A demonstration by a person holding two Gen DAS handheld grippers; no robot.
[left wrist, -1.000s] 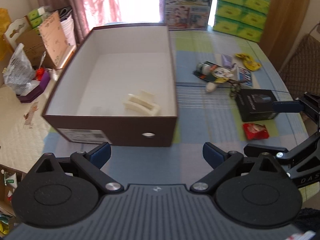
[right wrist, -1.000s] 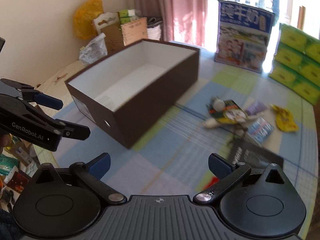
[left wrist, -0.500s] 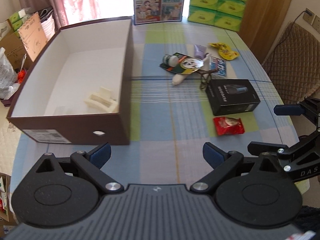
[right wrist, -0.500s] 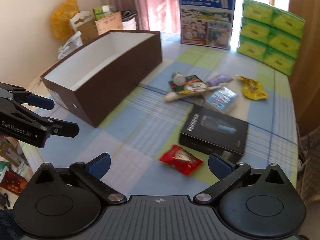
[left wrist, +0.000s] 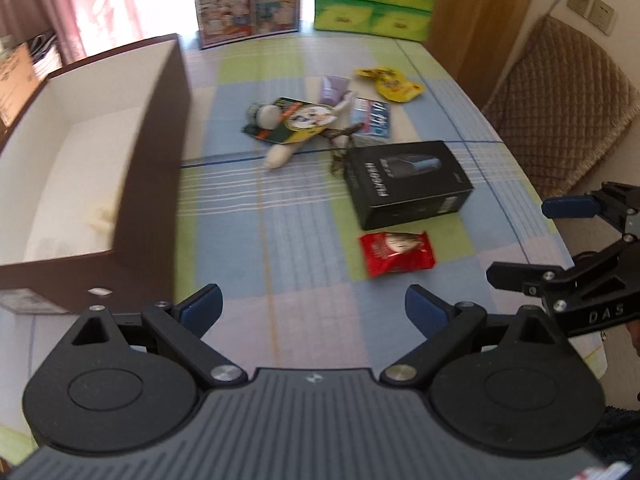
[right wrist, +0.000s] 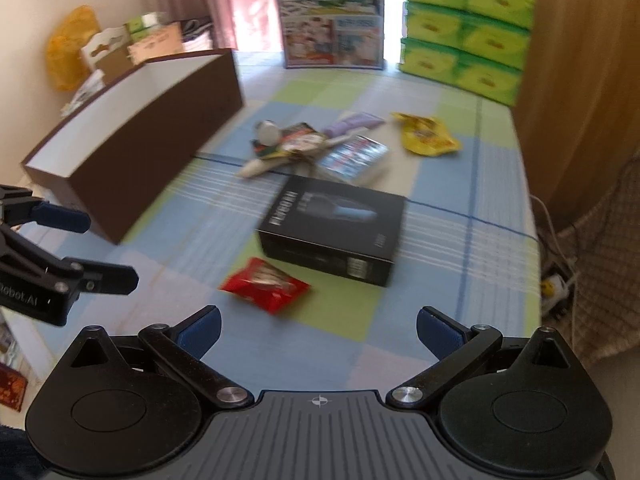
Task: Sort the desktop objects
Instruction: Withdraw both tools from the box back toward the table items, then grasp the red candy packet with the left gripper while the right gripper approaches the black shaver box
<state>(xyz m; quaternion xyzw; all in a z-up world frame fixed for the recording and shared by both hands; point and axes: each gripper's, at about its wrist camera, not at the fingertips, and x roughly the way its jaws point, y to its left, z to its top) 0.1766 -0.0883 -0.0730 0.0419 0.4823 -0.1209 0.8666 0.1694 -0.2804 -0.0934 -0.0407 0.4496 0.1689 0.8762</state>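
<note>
A brown open box [left wrist: 156, 152] with a white inside stands at the left of the table, also in the right wrist view [right wrist: 152, 140]. A black carton [left wrist: 404, 184] [right wrist: 336, 228], a red snack packet [left wrist: 396, 252] [right wrist: 266, 284], a yellow packet [left wrist: 390, 84] [right wrist: 426, 138] and a heap of small items [left wrist: 300, 124] [right wrist: 296, 146] lie to its right. My left gripper [left wrist: 314, 310] is open and empty above the near table edge. My right gripper [right wrist: 318, 326] is open and empty, just short of the red packet.
A milk carton box [left wrist: 246, 0] and stacked green tissue packs [left wrist: 372, 0] stand at the table's far edge. A woven chair [left wrist: 560, 112] is at the right. A white item [left wrist: 100, 216] lies inside the brown box. Bags and cartons [right wrist: 104, 52] sit beyond the box.
Both grippers have swung right, from facing the brown box to facing the loose items. The right gripper has come closer to the red packet and black carton. Both stayed open.
</note>
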